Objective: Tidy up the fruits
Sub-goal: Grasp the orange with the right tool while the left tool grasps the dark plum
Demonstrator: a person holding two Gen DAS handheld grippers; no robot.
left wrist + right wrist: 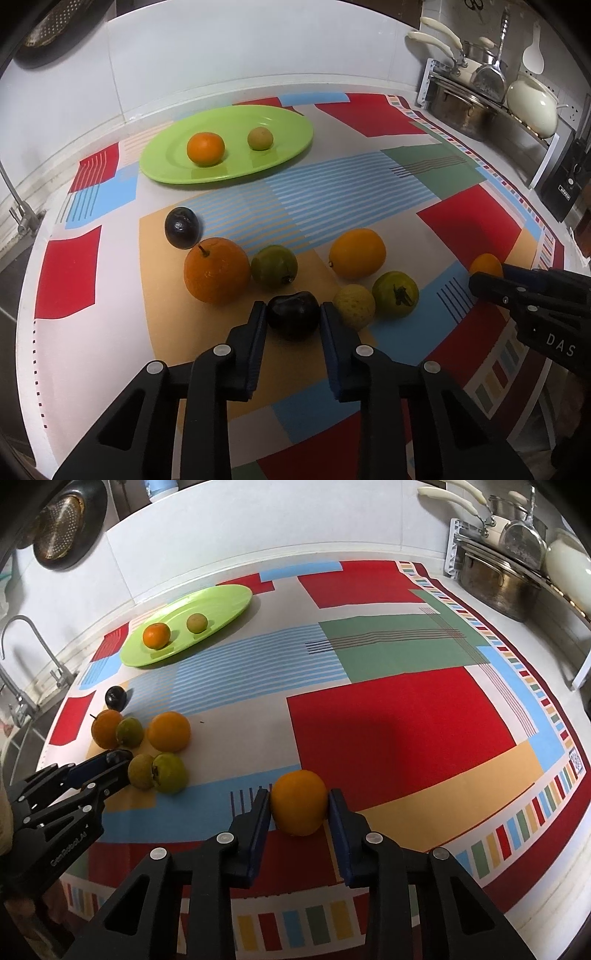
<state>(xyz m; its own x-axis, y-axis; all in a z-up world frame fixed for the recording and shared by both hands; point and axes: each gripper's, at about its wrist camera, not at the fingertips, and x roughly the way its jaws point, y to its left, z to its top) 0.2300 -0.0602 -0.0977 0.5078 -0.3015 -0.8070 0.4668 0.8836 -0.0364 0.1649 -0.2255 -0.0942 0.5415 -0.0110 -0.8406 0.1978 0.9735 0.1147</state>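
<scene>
My left gripper (293, 314) is shut on a dark plum (293, 315) on the patterned cloth. My right gripper (299, 805) is shut on an orange fruit (299, 806) near the cloth's front edge; it also shows in the left wrist view (486, 266). A green plate (280, 122) at the back left holds an orange (205, 148) and a small yellow-green fruit (260, 139). Loose fruits lie ahead of my left gripper: a large orange (217, 270), a second dark plum (182, 228), a green fruit (274, 266), a yellow-orange fruit (357, 253), a pale yellow fruit (354, 306) and a green persimmon-like fruit (395, 294).
A dish rack with pots and pans (480, 88) stands at the back right. A black appliance (569, 177) stands at the right edge. A tap (22, 657) and sink lie to the left. A strainer (59, 528) hangs on the white wall.
</scene>
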